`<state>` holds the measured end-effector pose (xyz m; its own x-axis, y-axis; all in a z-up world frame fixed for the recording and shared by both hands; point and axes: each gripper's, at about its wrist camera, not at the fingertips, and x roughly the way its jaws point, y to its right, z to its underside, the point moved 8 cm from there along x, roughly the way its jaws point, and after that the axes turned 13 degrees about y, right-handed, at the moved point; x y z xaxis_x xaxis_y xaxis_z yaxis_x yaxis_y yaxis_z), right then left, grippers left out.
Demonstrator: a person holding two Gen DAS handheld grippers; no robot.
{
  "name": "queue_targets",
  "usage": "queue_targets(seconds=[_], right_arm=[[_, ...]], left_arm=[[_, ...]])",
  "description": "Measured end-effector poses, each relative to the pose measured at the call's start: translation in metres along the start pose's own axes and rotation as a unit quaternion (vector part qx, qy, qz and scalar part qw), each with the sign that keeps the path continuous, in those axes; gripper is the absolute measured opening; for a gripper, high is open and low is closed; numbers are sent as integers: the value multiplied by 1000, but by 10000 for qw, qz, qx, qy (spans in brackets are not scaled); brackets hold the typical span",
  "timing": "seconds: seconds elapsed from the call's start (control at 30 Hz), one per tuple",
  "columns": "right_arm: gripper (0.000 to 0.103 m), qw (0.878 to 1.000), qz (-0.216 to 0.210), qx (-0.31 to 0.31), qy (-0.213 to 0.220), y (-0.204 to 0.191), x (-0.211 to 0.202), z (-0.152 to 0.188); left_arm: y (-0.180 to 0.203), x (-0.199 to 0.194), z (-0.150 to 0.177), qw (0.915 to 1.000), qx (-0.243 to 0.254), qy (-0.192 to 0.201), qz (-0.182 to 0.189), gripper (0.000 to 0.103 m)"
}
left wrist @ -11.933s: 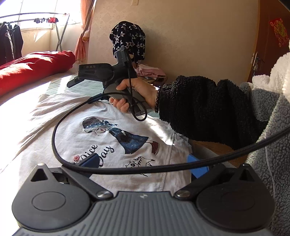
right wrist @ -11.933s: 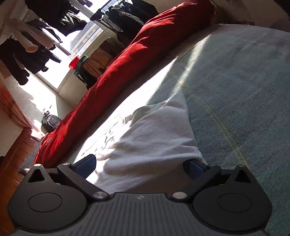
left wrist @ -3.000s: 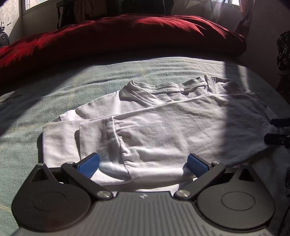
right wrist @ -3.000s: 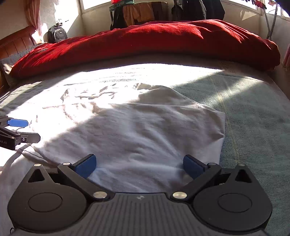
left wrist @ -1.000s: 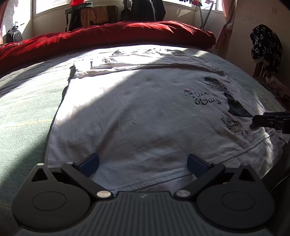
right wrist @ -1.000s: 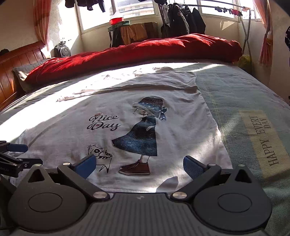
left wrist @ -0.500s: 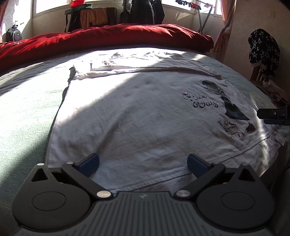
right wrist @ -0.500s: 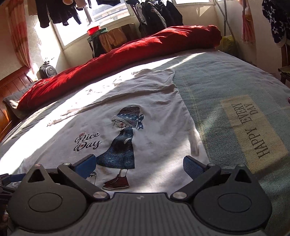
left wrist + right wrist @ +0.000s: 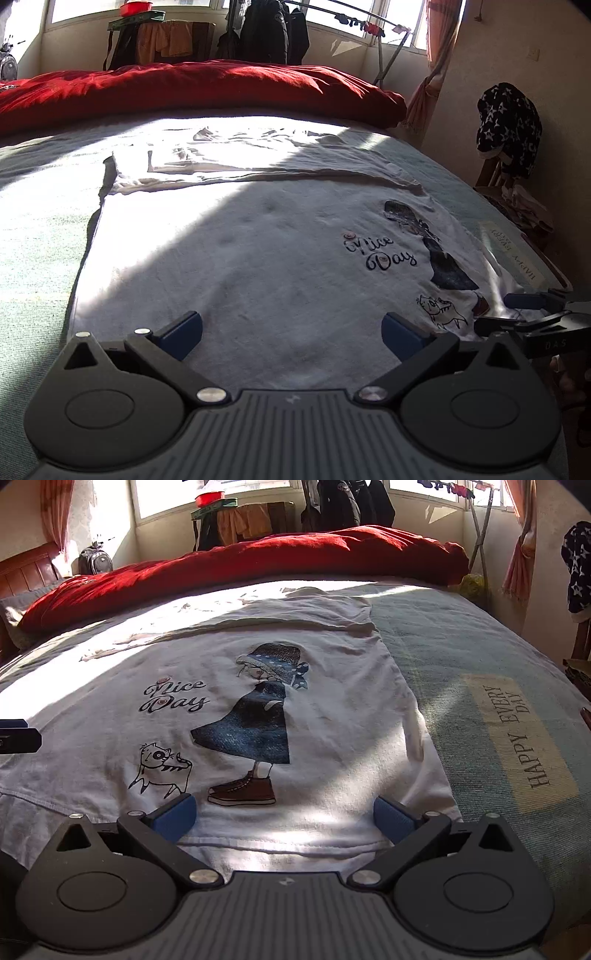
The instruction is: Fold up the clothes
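Two grippers, left [image 9: 291, 332] and right [image 9: 283, 814], jaws wide apart and holding nothing, hover at the near hem of a white shirt [image 9: 314, 686] spread flat on the bed [image 9: 480, 657].

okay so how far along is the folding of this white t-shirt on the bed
Early to midway. Done: the white T-shirt lies flat, print up, on the bed, with its far end already turned over in a band across the top. In hand: nothing; the left gripper and right gripper are open at the near hem. Left: gripping the hem and folding the body over.
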<state>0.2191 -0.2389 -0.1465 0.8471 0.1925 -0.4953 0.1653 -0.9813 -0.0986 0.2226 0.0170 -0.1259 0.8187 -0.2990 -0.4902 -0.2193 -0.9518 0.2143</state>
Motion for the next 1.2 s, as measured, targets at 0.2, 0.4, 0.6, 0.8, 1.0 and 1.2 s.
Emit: queue_targets(seconds=[0.2, 0.4, 0.6, 0.8, 1.0, 1.2], right_arm=[[103, 10000, -40, -33, -43, 0, -14, 4], [103, 10000, -18, 40, 19, 2, -14, 8], [103, 9997, 144, -178, 12, -2, -12, 11], [103, 9995, 201, -174, -151, -3, -10, 10], [103, 9996, 204, -182, -90, -3, -10, 11], [103, 9997, 103, -239, 41, -2, -13, 12]], left_arm=[[31, -16, 25, 9985, 494, -121, 204, 102], [43, -29, 44, 9944, 1032, -179, 137, 102], [39, -33, 46, 9952, 964, -185, 70, 103], [38, -34, 49, 9952, 967, -141, 73, 103], [41, -32, 50, 9936, 1110, -184, -57, 103], [42, -32, 52, 9911, 1316, -165, -105, 103]])
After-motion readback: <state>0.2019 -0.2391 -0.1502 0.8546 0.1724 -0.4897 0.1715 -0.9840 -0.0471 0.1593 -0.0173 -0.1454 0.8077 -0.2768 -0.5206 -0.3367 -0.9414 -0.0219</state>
